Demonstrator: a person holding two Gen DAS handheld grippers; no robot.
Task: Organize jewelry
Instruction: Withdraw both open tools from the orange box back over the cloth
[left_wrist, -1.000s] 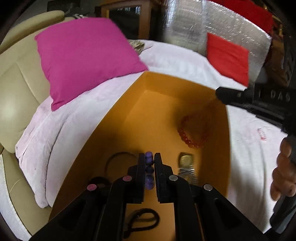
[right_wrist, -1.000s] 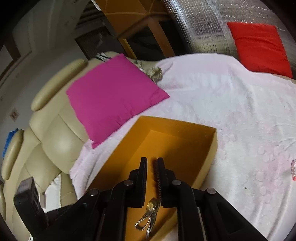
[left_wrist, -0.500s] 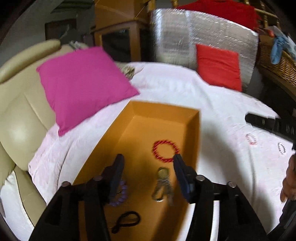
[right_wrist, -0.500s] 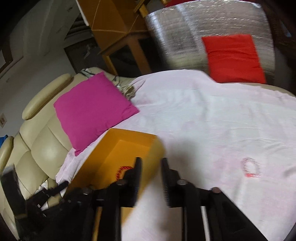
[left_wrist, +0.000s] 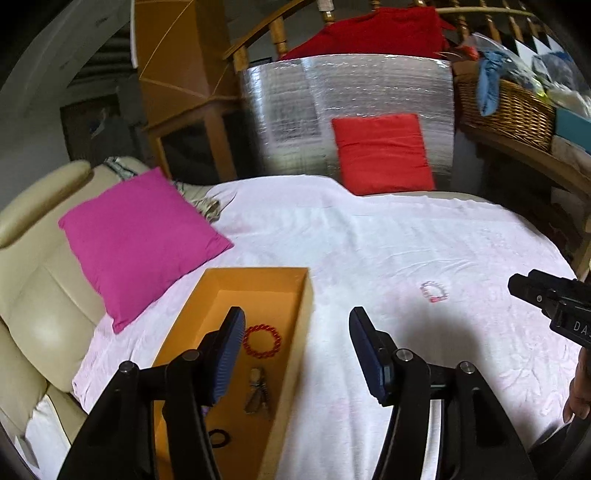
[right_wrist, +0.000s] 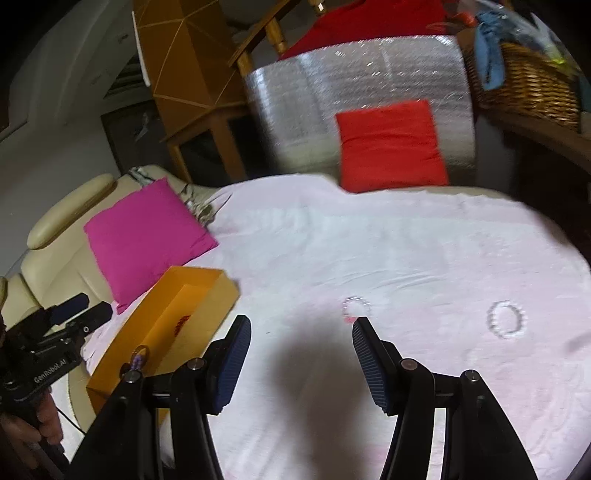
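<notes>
An orange box (left_wrist: 303, 295) lies on the pale pink bedspread (left_wrist: 369, 240) and holds a red bead bracelet (left_wrist: 261, 340), a gold watch (left_wrist: 258, 391) and a black hair tie (left_wrist: 218, 438). My left gripper (left_wrist: 297, 350) is open and empty, raised above the box's right wall. A pale pink bracelet (left_wrist: 433, 291) lies on the spread to its right. My right gripper (right_wrist: 301, 356) is open and empty above the spread. The pink bracelet (right_wrist: 356, 306) lies just ahead of it and a grey bead bracelet (right_wrist: 505, 319) further right. The box (right_wrist: 173, 314) is at its left.
A magenta pillow (left_wrist: 136, 236) lies left of the box on a cream sofa (left_wrist: 33, 295). A red cushion (left_wrist: 380, 153) leans on a silver foil panel (left_wrist: 351, 96) at the back. A wicker basket (left_wrist: 509, 110) stands at the back right.
Both grippers opened and rose away from the box. The left let go of the purple bead bracelet and the right let go of the gold watch; both now lie in the box.
</notes>
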